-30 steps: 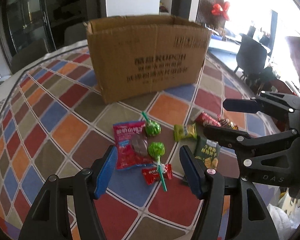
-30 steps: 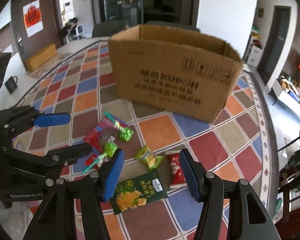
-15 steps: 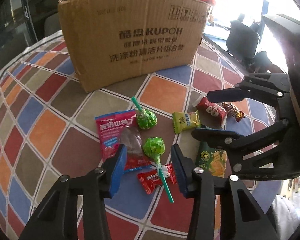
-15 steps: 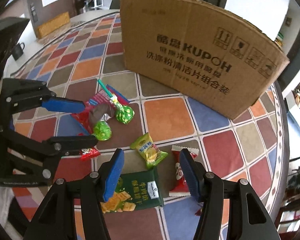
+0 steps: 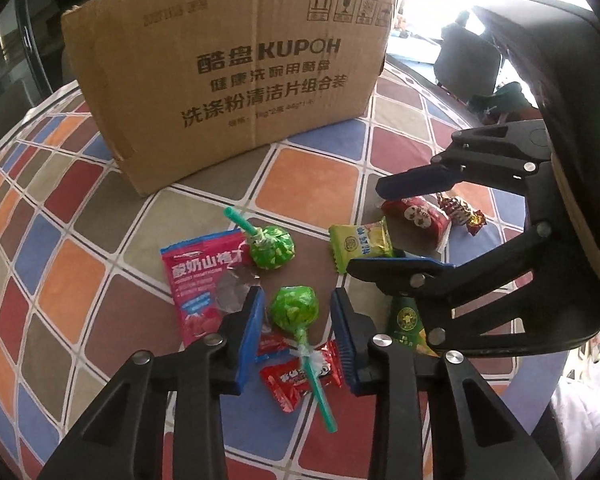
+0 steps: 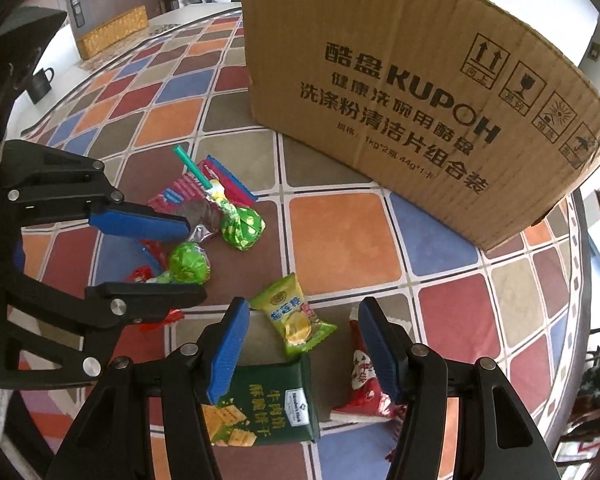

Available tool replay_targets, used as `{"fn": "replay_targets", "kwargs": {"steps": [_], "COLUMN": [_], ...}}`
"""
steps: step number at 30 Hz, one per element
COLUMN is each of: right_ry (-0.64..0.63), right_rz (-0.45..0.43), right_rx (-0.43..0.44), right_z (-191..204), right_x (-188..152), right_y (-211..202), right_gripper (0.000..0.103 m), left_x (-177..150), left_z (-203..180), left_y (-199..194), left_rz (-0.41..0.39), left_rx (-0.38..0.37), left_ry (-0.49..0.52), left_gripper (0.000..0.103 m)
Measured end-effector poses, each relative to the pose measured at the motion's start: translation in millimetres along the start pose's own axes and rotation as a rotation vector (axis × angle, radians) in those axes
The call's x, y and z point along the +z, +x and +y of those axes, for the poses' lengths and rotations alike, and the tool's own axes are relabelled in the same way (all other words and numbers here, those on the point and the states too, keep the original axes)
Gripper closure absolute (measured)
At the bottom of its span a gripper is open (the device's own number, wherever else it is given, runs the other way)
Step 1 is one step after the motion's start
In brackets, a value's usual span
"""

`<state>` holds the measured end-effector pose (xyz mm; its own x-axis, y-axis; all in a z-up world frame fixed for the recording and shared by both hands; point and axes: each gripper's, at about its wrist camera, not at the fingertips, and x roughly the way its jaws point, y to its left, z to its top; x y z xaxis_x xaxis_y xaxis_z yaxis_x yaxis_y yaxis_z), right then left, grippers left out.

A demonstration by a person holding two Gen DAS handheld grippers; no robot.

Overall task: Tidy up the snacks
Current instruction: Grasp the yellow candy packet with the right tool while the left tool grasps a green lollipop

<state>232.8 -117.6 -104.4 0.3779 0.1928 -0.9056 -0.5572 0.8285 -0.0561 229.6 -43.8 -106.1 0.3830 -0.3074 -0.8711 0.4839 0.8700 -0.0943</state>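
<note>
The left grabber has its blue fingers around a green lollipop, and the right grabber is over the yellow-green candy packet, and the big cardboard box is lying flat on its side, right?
Not quite. The cardboard box stands upright on the table, print the right way up, as the left wrist view shows. The rest holds: the left gripper brackets the green lollipop, and the right gripper is over the yellow-green packet.

Matt brown corrugated cardboard is facing me on the box, its top edge looking rough. Between my left gripper's ribbed blue pads, a lollipop is gleaming in crinkled green foil on a smooth plastic stick. My right gripper is showing matt black plastic with shiny metal rivets; under it a glossy green packet is shining. The tablecloth is looking smooth, faintly glossy.
</note>
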Motion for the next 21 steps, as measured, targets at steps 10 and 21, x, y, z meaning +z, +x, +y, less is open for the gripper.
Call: {"fn": "replay_targets", "kwargs": {"steps": [10, 21], "right_ry": [0.043, 0.097], "right_rz": [0.026, 0.007], "right_rx": [0.047, 0.050], "right_z": [-3.1, -5.9], "right_x": [-2.7, -10.6], "right_y": [10.7, 3.7], "right_gripper": [0.059, 0.074], "left_x": [-0.5, -3.0], "left_z": [-1.4, -1.0], "left_y": [12.3, 3.2], "left_rz": [0.027, -0.003], "left_rx": [-0.043, -0.033], "left_ry": [-0.032, -0.083], "left_gripper": [0.077, 0.078]}}
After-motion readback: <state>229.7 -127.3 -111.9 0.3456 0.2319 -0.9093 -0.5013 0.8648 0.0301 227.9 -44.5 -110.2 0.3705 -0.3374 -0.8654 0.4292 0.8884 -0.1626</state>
